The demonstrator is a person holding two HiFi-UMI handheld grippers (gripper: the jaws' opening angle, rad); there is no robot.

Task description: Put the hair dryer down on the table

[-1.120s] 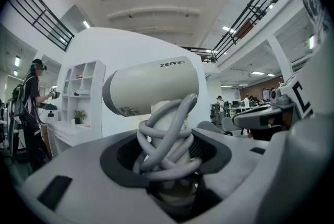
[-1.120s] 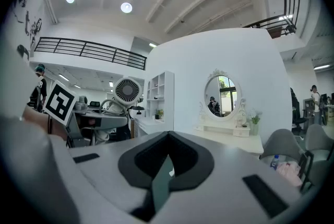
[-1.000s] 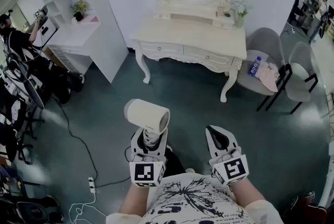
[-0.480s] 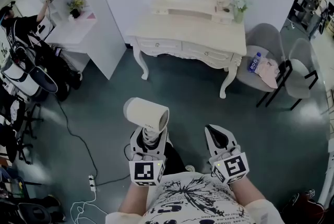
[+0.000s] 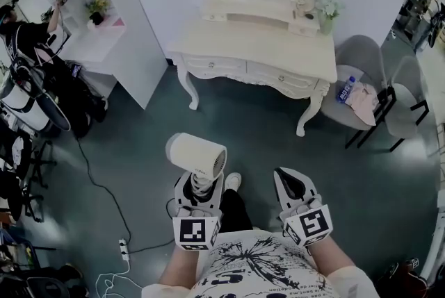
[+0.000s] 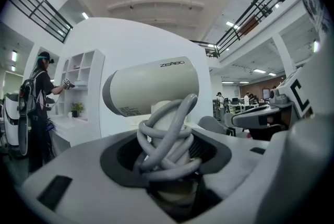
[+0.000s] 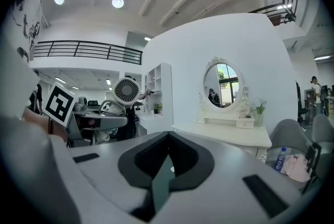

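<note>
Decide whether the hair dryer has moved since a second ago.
Cannot tell: the hair dryer shows about the same gap to the dressing table as before.

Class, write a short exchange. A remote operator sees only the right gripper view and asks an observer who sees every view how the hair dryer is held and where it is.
Operator: I see only the hair dryer's rear grille. How is it held?
Observer: The left hand-held gripper is shut on its handle, and the cord is wound round that handle.
Operator: Is it over the dressing table?
Observer: No. The head view shows it above the floor, with a stretch of floor between it and the dressing table.
</note>
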